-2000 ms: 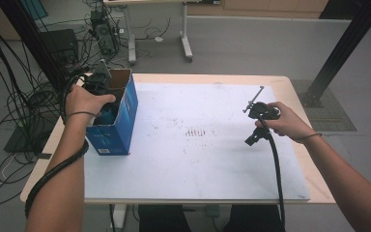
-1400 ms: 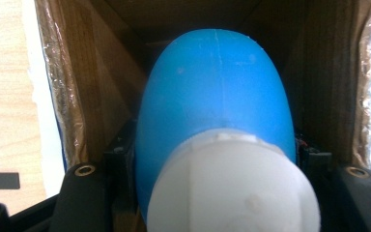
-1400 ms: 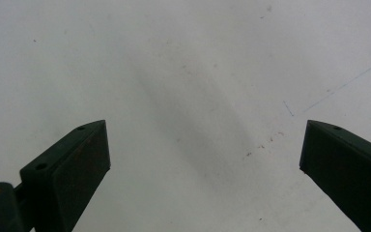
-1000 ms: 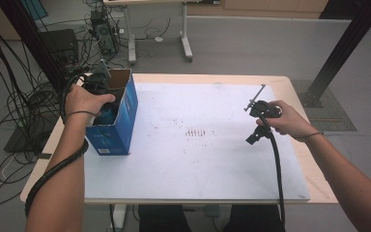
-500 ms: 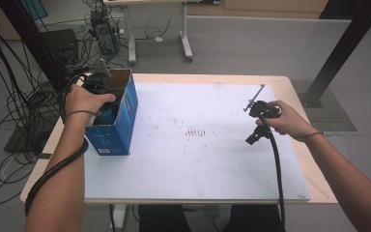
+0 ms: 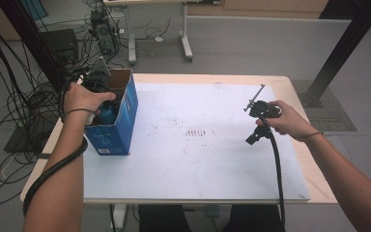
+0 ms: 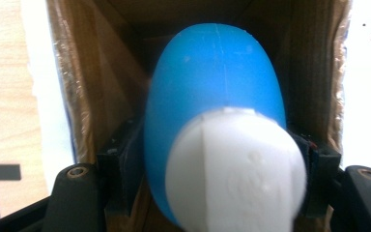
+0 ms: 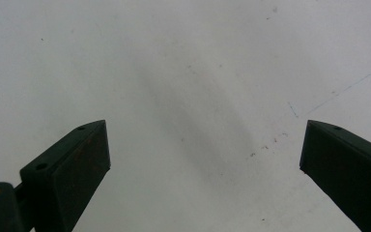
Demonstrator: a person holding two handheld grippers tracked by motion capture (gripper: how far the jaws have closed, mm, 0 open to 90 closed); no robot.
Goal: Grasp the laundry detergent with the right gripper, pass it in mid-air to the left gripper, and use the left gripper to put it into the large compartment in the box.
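A blue bottle with a white cap stands inside an open blue cardboard box at the table's left edge. My left gripper reaches down into that box under the person's left hand. Its jaws have just been opening; the bottle sits between them, the pads close beside its sides. The bottle's blue top peeks out below the hand. My right gripper hovers open over the white sheet with nothing between its fingers, held by the right hand at the table's right.
The white sheet covers most of the wooden table. Brown inner walls of the box close in around the bottle. Cables and a black stand lie on the floor to the left. A second desk's legs stand behind.
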